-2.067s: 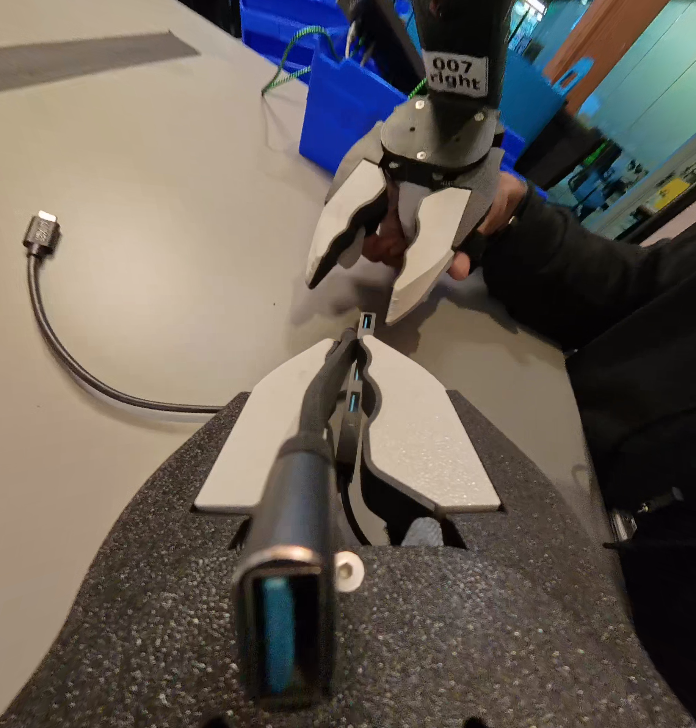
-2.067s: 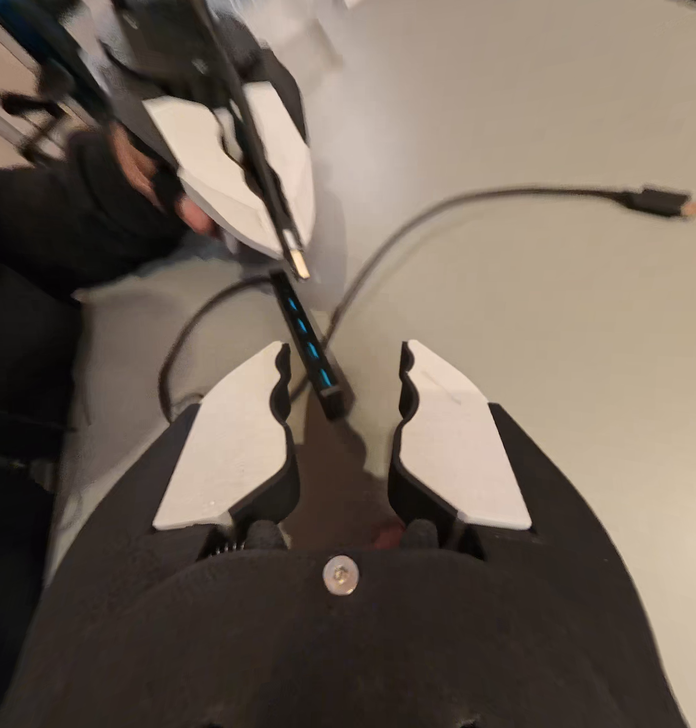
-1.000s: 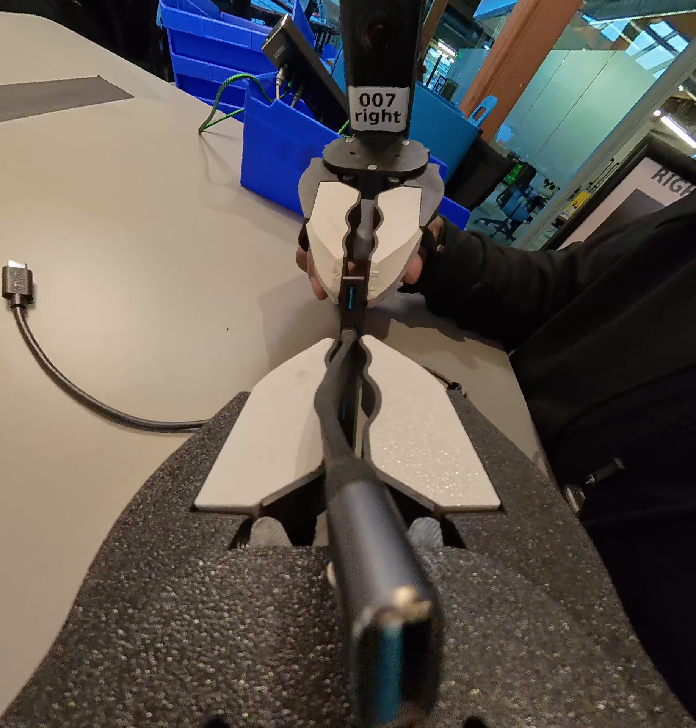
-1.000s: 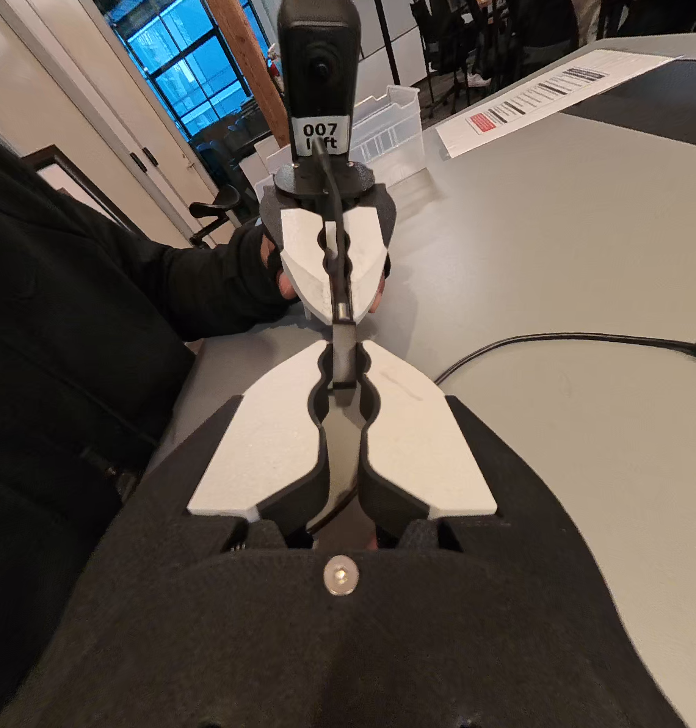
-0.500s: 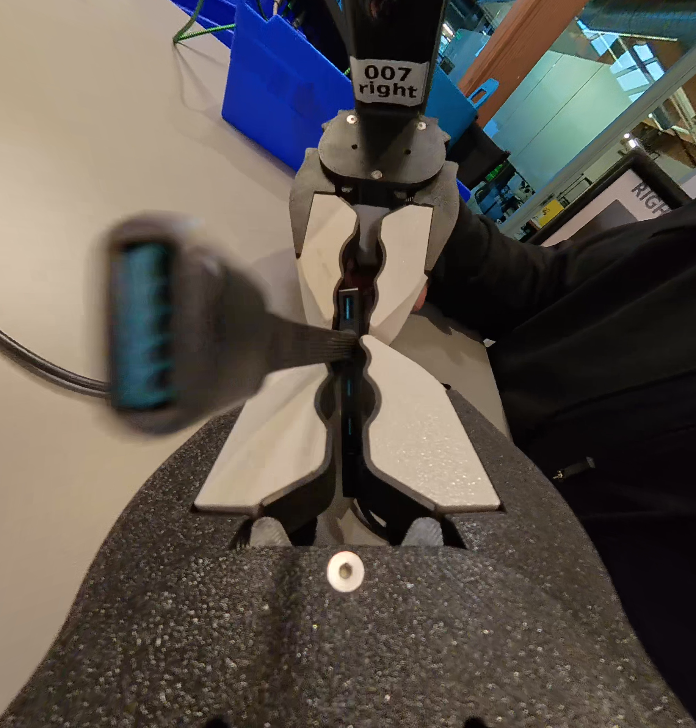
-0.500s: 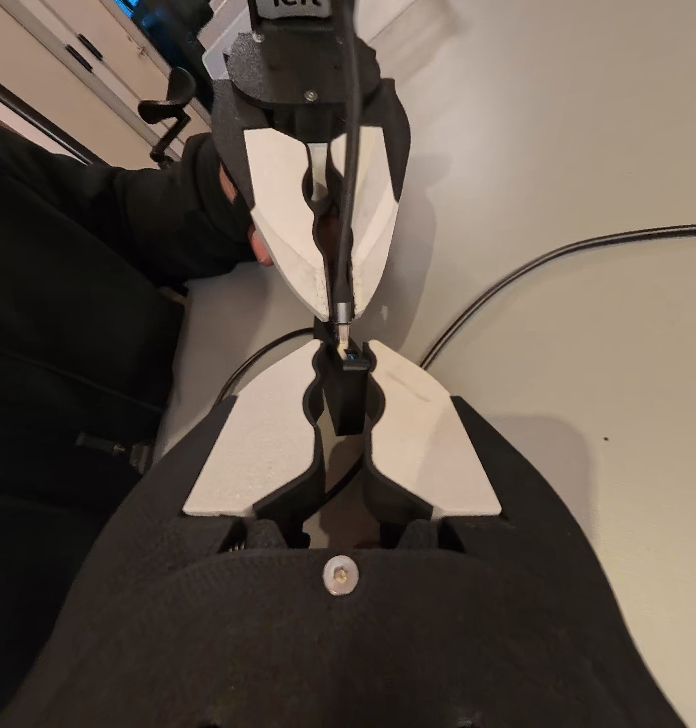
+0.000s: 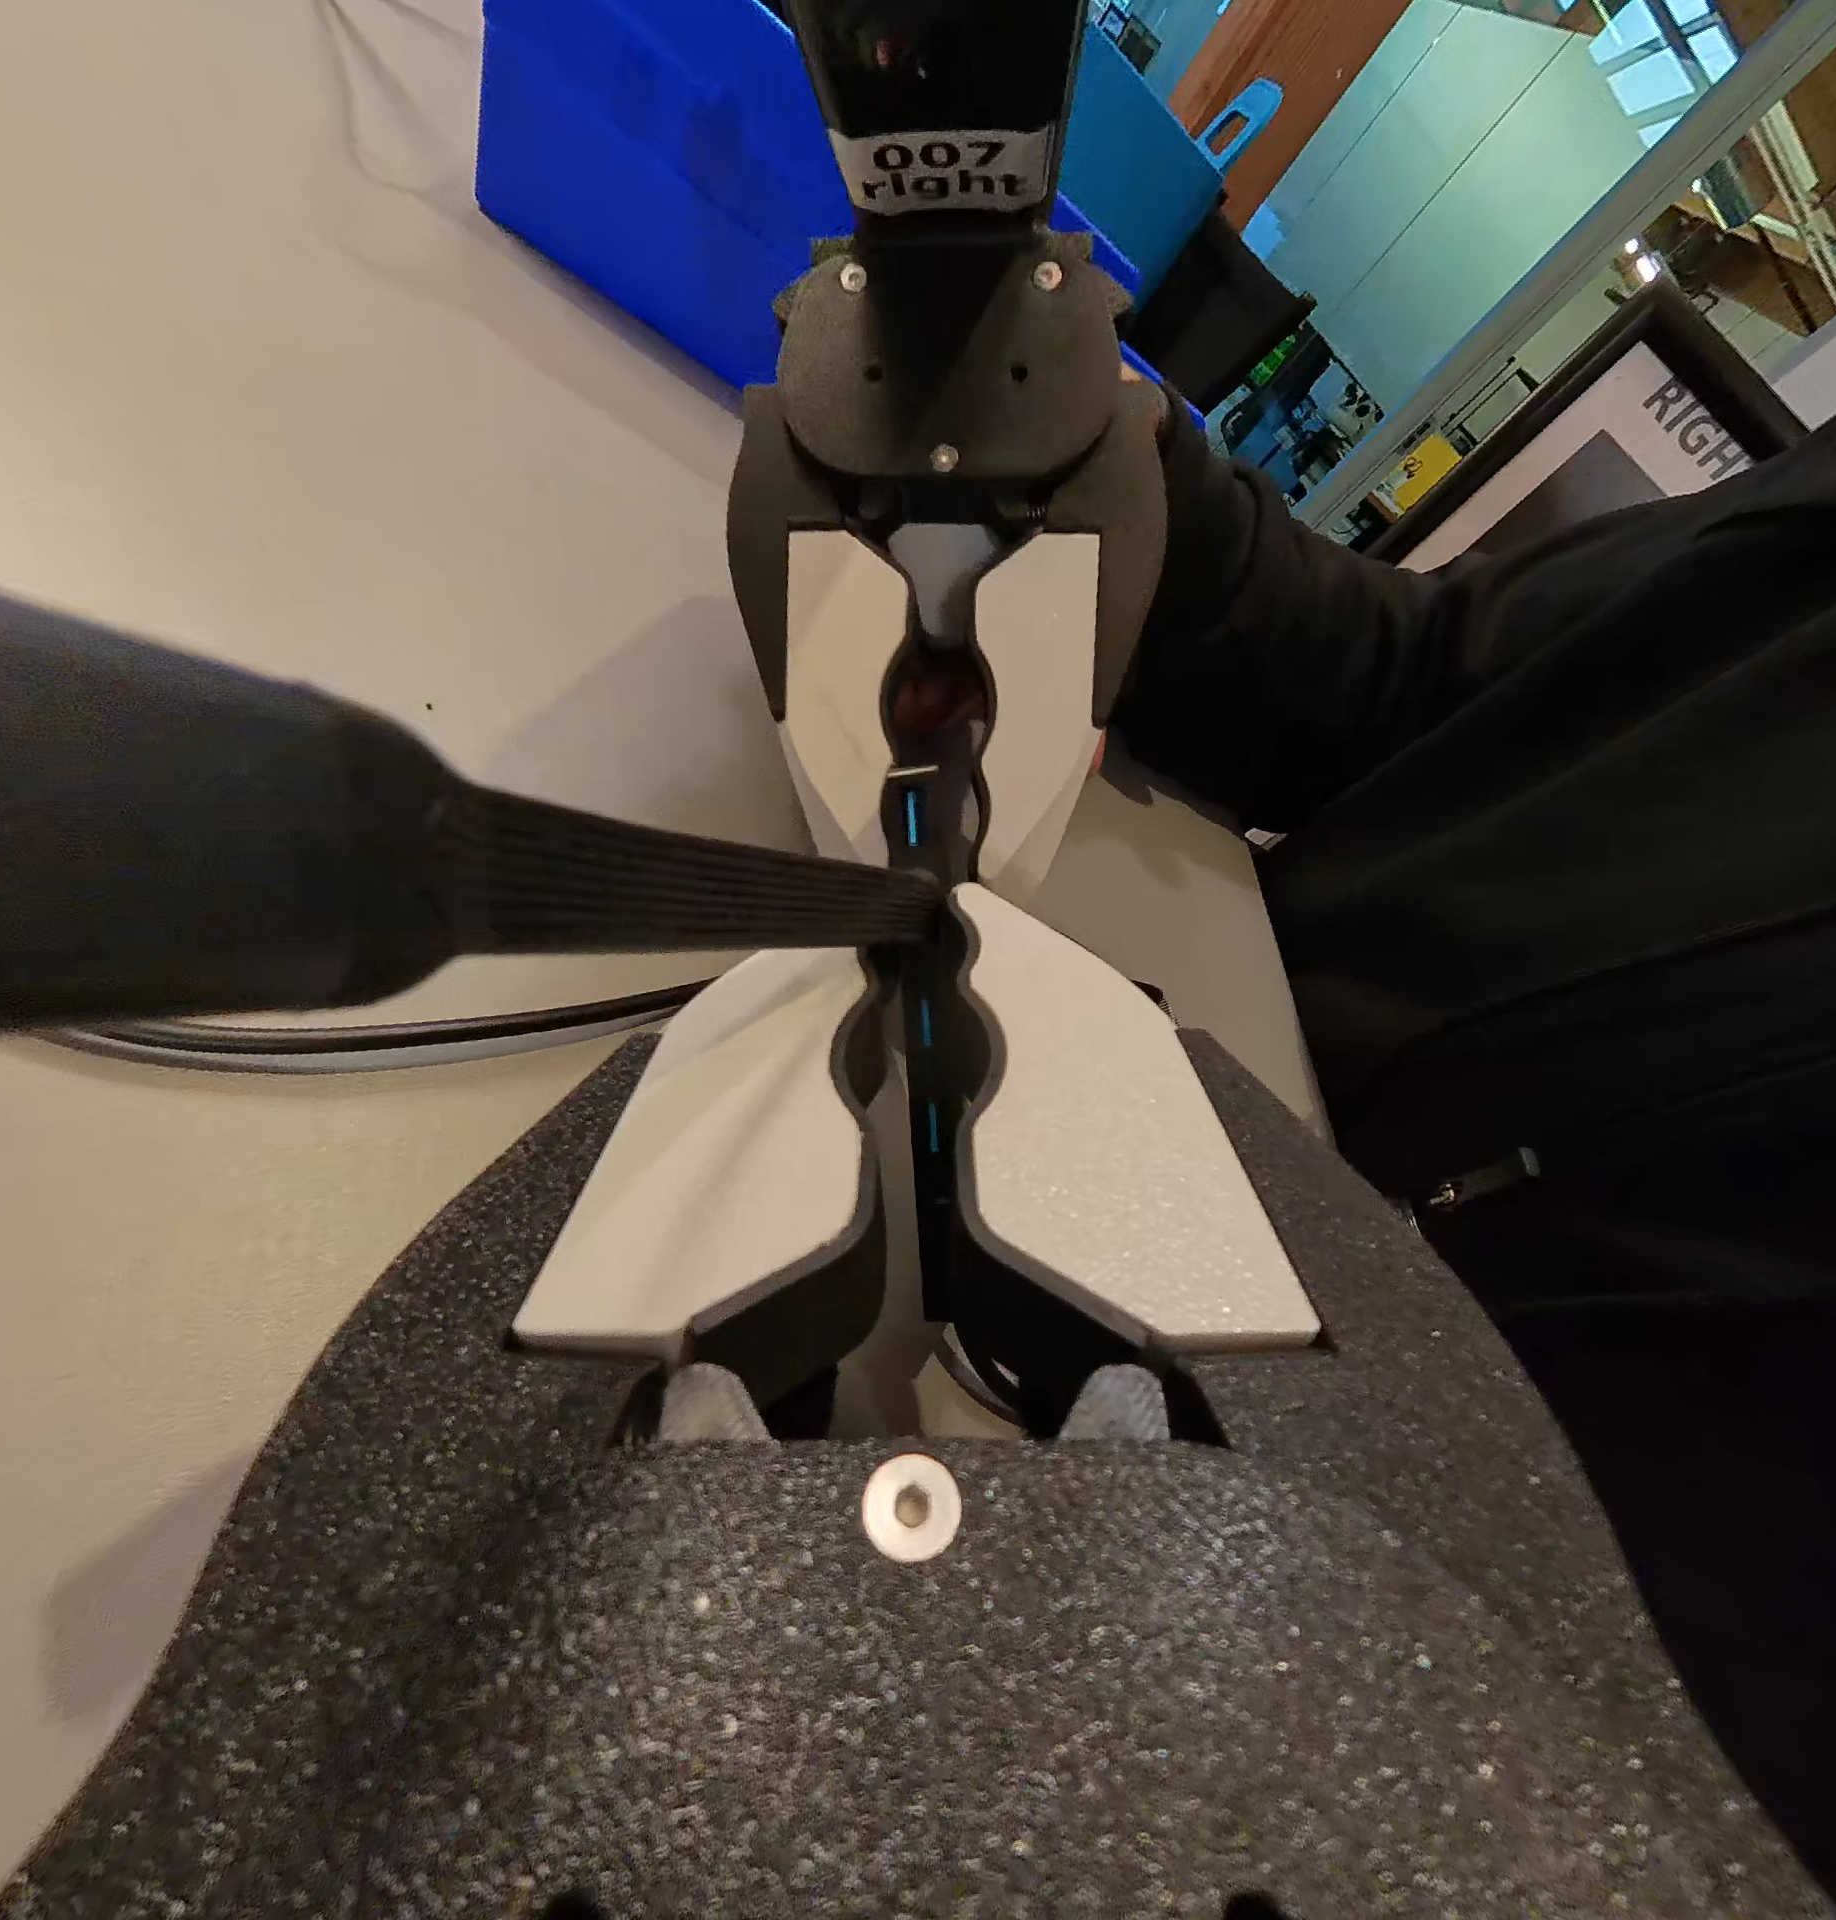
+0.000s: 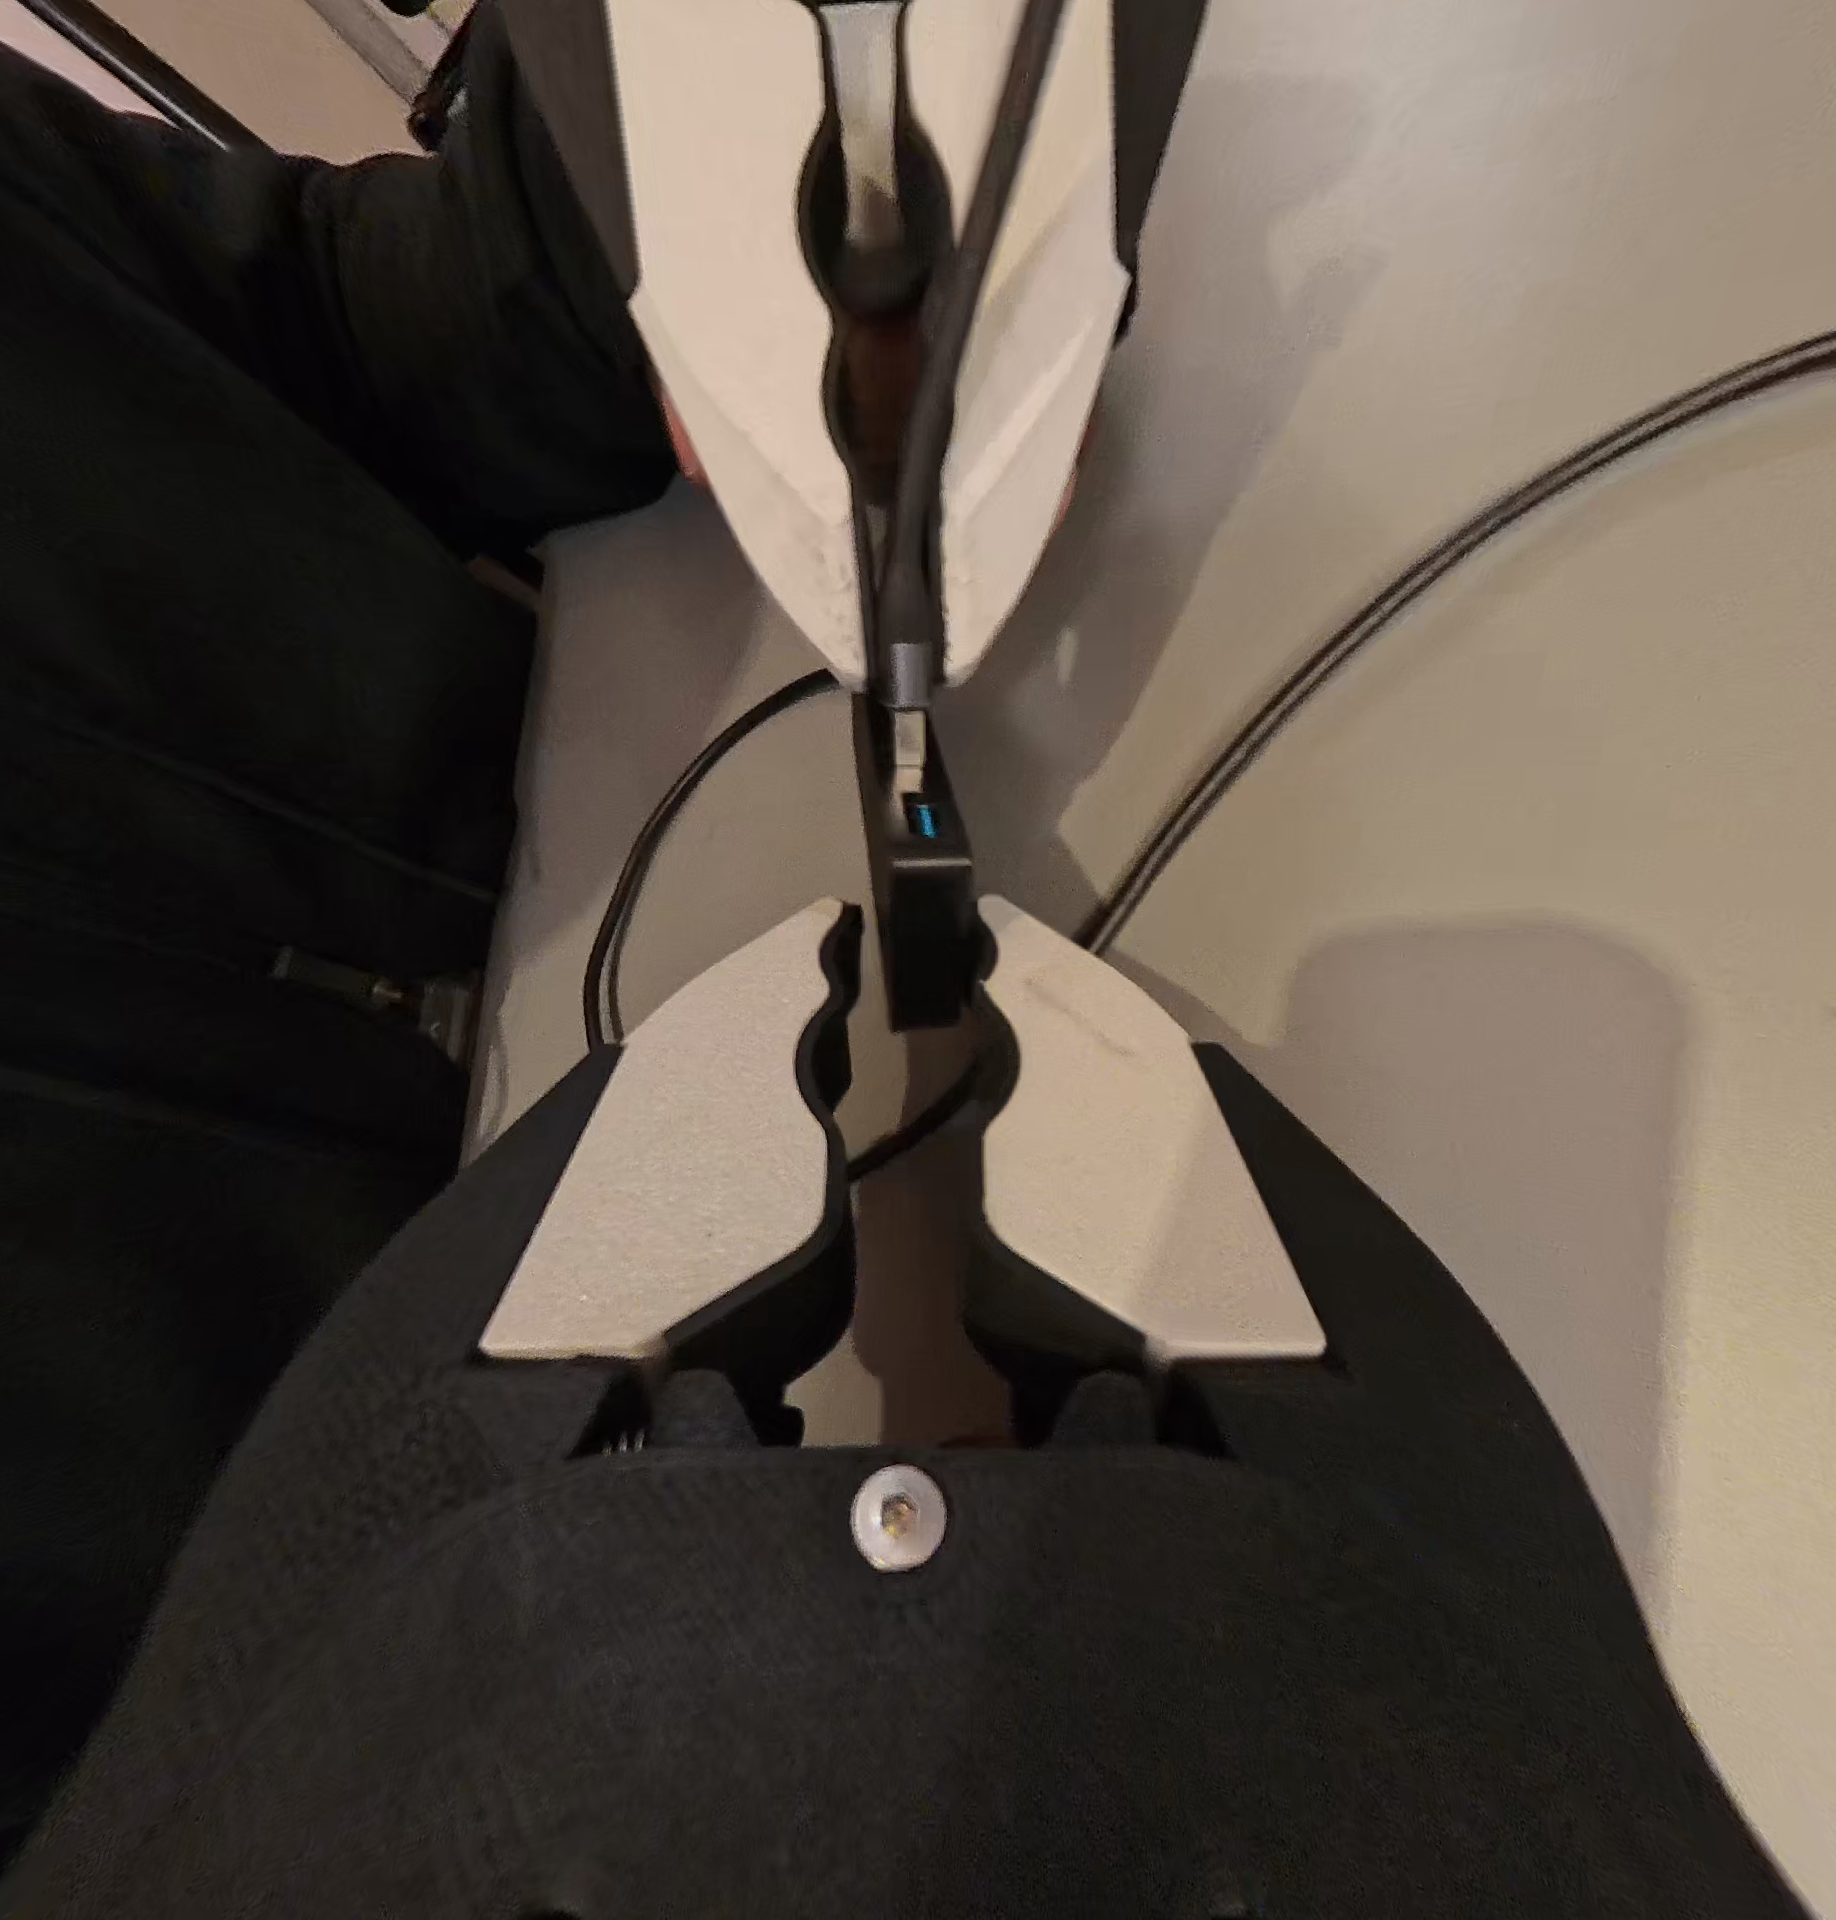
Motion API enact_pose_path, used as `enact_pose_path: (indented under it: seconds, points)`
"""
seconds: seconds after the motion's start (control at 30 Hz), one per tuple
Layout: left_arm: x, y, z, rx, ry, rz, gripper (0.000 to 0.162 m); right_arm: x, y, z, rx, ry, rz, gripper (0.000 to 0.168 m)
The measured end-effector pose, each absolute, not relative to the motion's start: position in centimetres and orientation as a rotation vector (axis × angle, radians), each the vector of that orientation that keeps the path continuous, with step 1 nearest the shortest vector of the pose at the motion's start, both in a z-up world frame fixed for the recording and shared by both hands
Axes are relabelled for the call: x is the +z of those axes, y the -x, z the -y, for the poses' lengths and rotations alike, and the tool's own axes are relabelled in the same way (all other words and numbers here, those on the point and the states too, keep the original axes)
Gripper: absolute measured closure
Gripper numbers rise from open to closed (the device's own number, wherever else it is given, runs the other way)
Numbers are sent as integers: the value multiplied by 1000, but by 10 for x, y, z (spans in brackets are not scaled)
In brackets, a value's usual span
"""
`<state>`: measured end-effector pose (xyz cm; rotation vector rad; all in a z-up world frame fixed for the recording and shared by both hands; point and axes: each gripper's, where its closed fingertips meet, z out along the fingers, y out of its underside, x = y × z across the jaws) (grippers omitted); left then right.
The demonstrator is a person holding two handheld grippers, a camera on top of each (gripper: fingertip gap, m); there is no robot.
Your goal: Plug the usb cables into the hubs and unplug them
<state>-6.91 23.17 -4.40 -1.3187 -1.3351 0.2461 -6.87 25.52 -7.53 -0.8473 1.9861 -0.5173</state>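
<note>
Holds the hub [image 8: 929, 966] by one end in the right hand-held gripper [image 8: 914, 914], fingers pinched almost closed on its black body, just above the surface [image 7: 270, 468]. Clamps the silver plug [image 8: 909, 665] of the cable [image 7: 685, 894] in the left hand-held gripper [image 7: 919, 914], fingers all but closed. Plug tip at the hub, just beside a blue port; cannot tell through the blur whether seated.

Probably a light, rigid hub of smooth plastic, liable to twist in a pinch: best taken across its flat sides. Stiff metal plug: best gripped on the shell, not on the limp cord behind, too soft to push with. Calls for a straight push; a slant risks jamming the tip.

Around: loose far end of the cable hanging blurred close to the left camera, hiding part of the surface. Another black lead [image 8: 1413, 582] curving across the surface nearby. Blue bin [image 7: 633, 156] beyond, dark sleeve [image 7: 1309, 644] alongside.
</note>
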Motion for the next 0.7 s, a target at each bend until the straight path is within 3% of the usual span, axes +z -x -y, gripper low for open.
enact_pose_path:
  seconds: [0.13,0.3,0.37,0.47,0.7]
  points:
    - [-33,68,-221,293,1257,1328,155,-66,62,-242,-606,791,-1940,158]
    - [1,63,-199,433,1127,1262,151,-10,69,-208,-873,569,-1742,159]
    - [7,63,-194,482,1094,1255,157,0,69,-200,-951,546,-1721,159]
    - [16,63,-185,548,1014,1237,152,10,70,-191,-1018,482,-1696,159]
    - [24,65,-181,549,893,1200,155,11,69,-192,-1014,476,-1687,157]
